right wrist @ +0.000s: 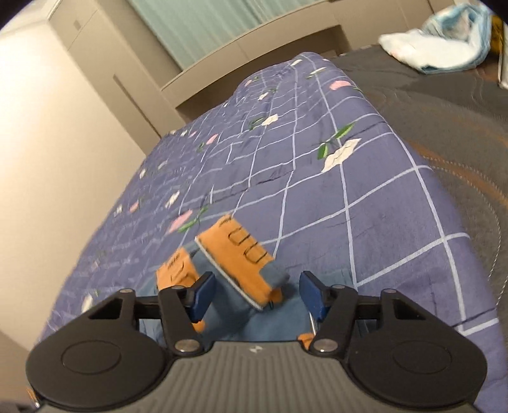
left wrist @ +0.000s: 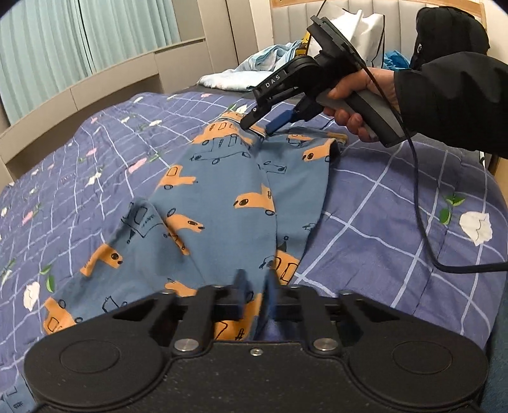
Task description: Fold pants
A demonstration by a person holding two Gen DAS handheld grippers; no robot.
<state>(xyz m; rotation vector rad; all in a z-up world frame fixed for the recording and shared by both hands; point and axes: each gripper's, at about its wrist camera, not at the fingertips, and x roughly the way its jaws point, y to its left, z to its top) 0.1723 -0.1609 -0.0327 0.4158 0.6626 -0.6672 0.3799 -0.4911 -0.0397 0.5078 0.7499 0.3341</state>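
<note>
Left wrist view: the pants [left wrist: 222,203], blue cloth printed with orange vehicles, lie stretched across the quilt [left wrist: 381,203] on the bed, running from just under my left gripper [left wrist: 254,286] away to my right gripper [left wrist: 260,125], which a hand [left wrist: 355,104] in a black sleeve [left wrist: 451,101] holds by its grey handle. My left jaws are pinched together on the near end of the pants, the cloth bunching up between them. From the right wrist view, my right gripper [right wrist: 254,295] has its jaws standing partly apart; an orange cuff of the pants [right wrist: 238,260] sticks up between the blue pads [right wrist: 203,295] and neither pad presses on it, though the picture is blurred there. The quilt is purple with a white grid and small flowers, and it ends short of the bed's far side, where a dark grey sheet [right wrist: 444,133] shows. Light blue bedding [right wrist: 438,47] is heaped near the headboard [left wrist: 381,12]. A black cable [left wrist: 422,222] trails over the quilt from the right gripper.
</note>
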